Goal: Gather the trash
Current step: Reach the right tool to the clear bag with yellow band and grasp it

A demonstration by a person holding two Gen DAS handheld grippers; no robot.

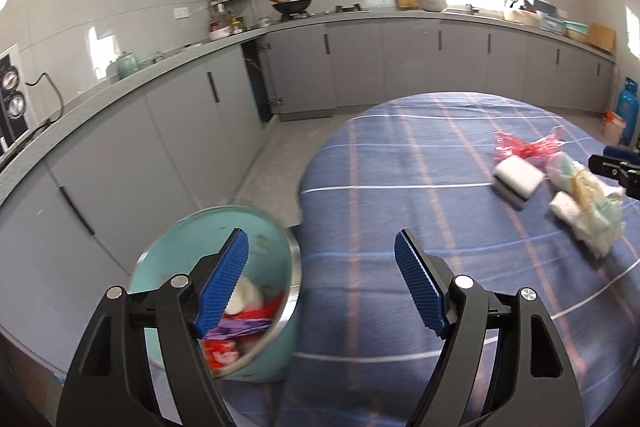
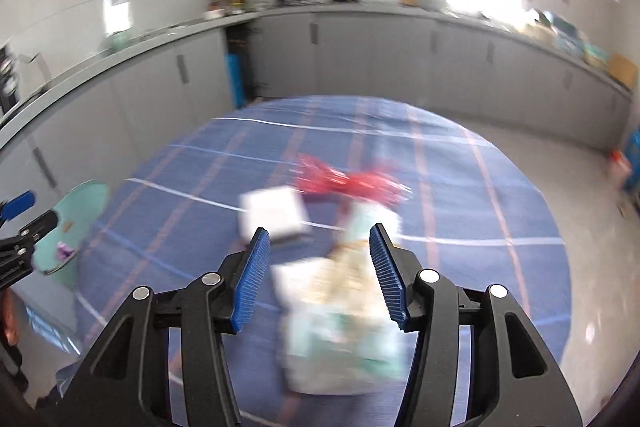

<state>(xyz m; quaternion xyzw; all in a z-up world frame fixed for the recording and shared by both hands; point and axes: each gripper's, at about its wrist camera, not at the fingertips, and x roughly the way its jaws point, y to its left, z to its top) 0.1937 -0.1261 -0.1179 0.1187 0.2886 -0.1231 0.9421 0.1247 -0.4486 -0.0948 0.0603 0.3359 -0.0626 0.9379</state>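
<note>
A teal trash bin [image 1: 256,359] with a steel rim stands beside the round table's left edge and holds red, purple and white trash [image 1: 244,323]. My left gripper [image 1: 322,283] is open and empty, hovering over the bin's rim and the table edge. On the blue plaid tablecloth [image 1: 400,167] lie a white sponge block [image 1: 518,181], a red shredded wrapper [image 1: 528,147] and a crumpled pale wrapper pile [image 1: 588,211]. My right gripper [image 2: 318,275] is open above the blurred wrapper pile [image 2: 344,323], with the sponge [image 2: 274,213] and red wrapper [image 2: 348,181] just beyond. The bin [image 2: 76,219] shows far left.
Grey kitchen cabinets [image 1: 160,131] and a countertop run along the left and back walls. A wok [image 1: 292,5] sits on the stove. A blue gas cylinder [image 1: 628,107] stands at the far right on the floor.
</note>
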